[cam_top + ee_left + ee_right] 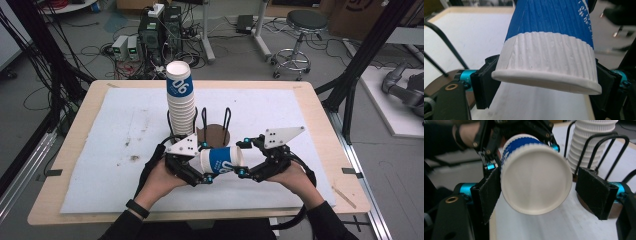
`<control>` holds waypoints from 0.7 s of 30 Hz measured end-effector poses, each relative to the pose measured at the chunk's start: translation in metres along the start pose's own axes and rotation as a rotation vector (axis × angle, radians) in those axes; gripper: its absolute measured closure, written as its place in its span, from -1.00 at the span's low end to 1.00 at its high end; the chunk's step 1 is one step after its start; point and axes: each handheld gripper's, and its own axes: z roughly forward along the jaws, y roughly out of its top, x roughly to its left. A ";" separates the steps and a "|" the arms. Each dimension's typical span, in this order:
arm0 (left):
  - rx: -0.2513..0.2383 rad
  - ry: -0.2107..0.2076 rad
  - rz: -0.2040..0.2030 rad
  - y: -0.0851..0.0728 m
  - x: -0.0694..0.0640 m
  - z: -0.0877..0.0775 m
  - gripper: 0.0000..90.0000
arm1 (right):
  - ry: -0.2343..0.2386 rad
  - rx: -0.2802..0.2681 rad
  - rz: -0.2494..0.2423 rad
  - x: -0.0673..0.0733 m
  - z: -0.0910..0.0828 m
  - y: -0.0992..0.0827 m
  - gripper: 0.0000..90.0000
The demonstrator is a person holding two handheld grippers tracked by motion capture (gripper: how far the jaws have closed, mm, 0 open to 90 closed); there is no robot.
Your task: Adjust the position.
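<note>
High view, left tongs point(206, 161) clamp cup point(222, 160), right tongs point(241, 158) spread, stack point(181, 102) behind.

Desk point(75, 130): light wood, with a stained white mat point(125, 150) over most of its top. Floor behind it: computer towers point(160, 30) amid tangled cables point(95, 50), a wheeled stool point(300, 35). Black frame posts point(365, 55) stand on either side.

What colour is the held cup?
Blue band, white ribbed ends, on the cup; clearest in the left gripper view.
</note>
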 end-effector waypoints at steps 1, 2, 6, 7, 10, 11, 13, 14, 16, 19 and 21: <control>0.036 0.003 0.013 0.002 -0.001 0.001 -0.54 | -0.005 0.016 -0.013 0.001 0.000 0.001 -0.53; 0.050 0.006 0.022 0.003 -0.002 0.002 -0.54 | -0.012 0.038 -0.025 0.003 0.001 0.002 -0.53; 0.105 0.009 0.048 0.007 -0.005 0.006 -0.54 | 0.004 0.074 -0.032 0.005 0.009 0.002 -0.52; 0.110 0.012 0.053 0.008 -0.006 0.007 -0.54 | 0.005 0.083 -0.030 0.006 0.011 0.001 -0.52; 0.110 0.019 0.053 0.010 -0.007 0.005 -0.54 | 0.025 0.109 -0.024 0.004 0.016 -0.002 -0.44; 0.096 0.014 0.045 0.010 -0.006 0.004 -0.54 | 0.032 0.114 -0.023 0.004 0.017 -0.003 -0.40; 0.088 0.012 0.045 0.010 -0.006 0.003 -0.54 | 0.046 0.113 -0.020 0.004 0.017 -0.003 -0.38; 0.064 0.009 0.039 0.009 -0.005 0.002 -0.54 | 0.060 0.090 -0.015 0.002 0.016 -0.004 -0.36; 0.020 0.006 0.031 0.008 -0.005 0.001 -0.59 | 0.070 0.062 -0.008 0.000 0.013 -0.005 -0.35; -0.119 -0.021 -0.025 0.001 -0.002 -0.001 -0.69 | 0.092 0.006 0.011 -0.002 0.008 -0.005 -0.34; -0.230 -0.053 -0.082 -0.004 0.001 -0.001 -0.73 | 0.093 -0.027 0.013 -0.002 0.005 -0.005 -0.34</control>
